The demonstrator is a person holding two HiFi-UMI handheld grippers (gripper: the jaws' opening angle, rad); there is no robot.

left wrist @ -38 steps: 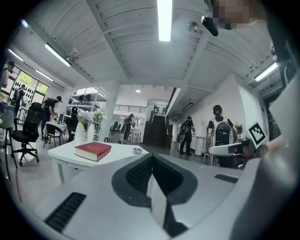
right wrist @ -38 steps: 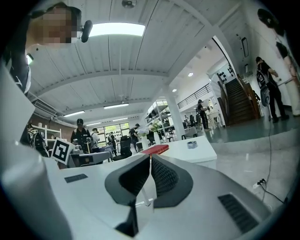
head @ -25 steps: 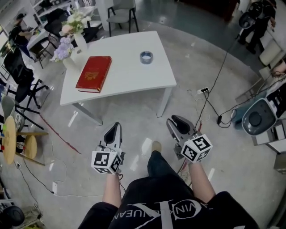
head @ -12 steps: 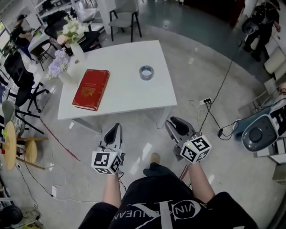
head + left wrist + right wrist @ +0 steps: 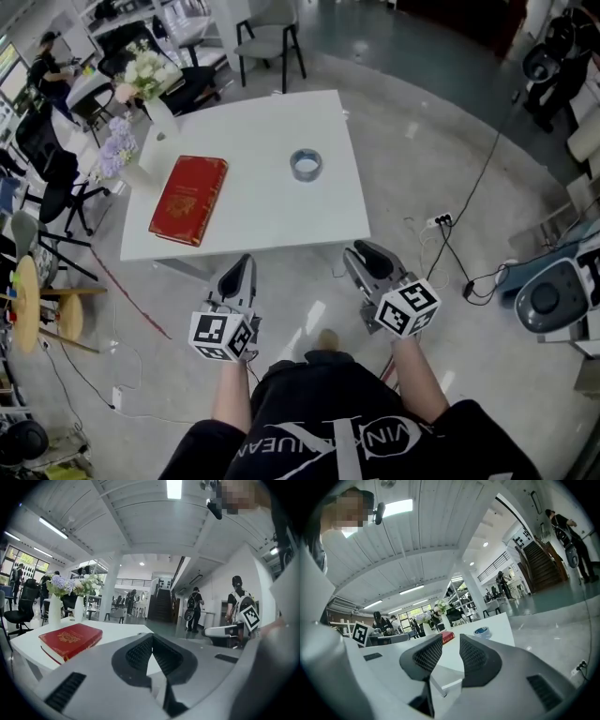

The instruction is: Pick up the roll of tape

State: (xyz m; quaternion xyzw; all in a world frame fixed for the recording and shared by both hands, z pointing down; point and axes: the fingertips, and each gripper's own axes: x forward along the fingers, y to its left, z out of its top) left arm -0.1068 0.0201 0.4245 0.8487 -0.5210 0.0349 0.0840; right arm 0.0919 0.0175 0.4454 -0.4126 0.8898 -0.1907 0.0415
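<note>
Plainly, tape roll lies flat, hole up.

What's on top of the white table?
A red book, a roll of tape, and at the far left corner a vase of white flowers and a vase of purple flowers. Anything under the book is covered.

Glossy grey floor; white table; grey chair behind; strip lights on white ceiling
</note>
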